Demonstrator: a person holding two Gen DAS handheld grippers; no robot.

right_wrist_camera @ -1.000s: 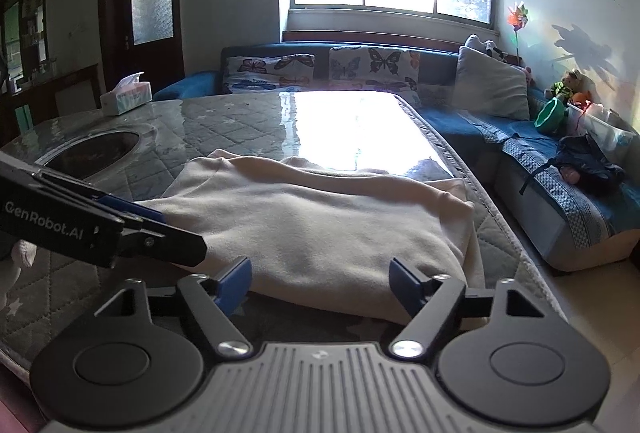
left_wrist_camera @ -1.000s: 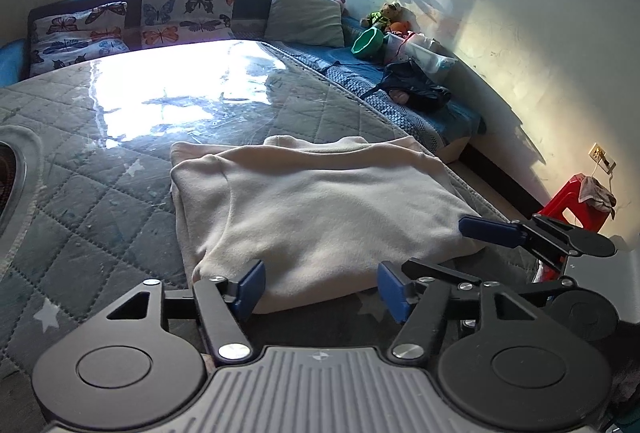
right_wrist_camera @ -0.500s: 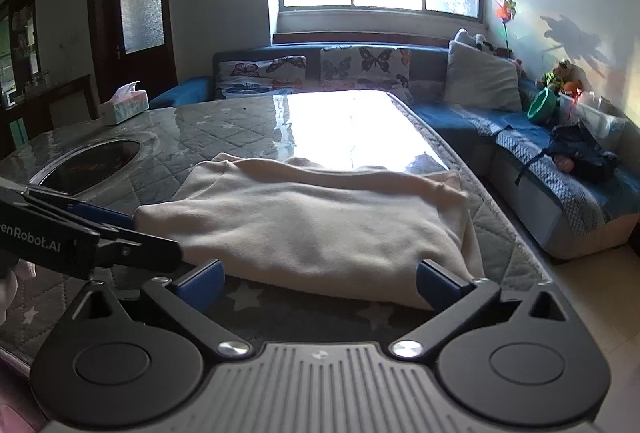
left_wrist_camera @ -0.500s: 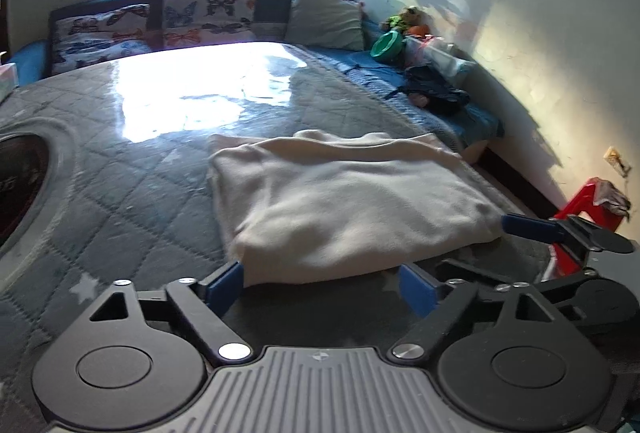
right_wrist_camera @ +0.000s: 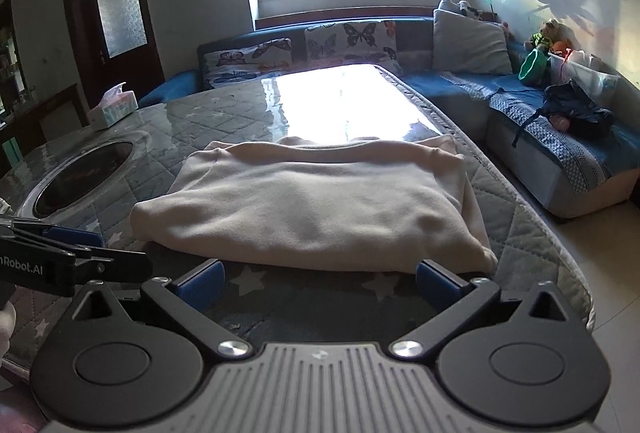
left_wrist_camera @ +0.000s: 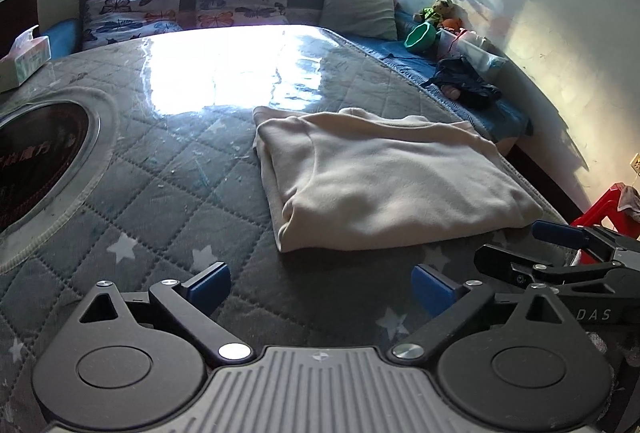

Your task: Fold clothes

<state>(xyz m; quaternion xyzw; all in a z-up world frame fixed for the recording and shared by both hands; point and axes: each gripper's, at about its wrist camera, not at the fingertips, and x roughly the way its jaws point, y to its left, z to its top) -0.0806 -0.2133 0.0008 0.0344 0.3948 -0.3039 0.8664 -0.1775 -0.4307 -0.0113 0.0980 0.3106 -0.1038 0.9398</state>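
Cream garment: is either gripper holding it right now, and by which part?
Nothing is held. The left gripper and right gripper have just opened wide, short of the folded cream garment's near edge.

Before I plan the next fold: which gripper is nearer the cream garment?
Right. The right gripper sits just short of the cream garment's near edge; the left gripper hangs further back over bare table, both open.

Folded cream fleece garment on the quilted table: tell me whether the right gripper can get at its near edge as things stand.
Probably yes. The right gripper is open and empty, just short of the folded cream fleece garment, with only bare quilted table cover between them.
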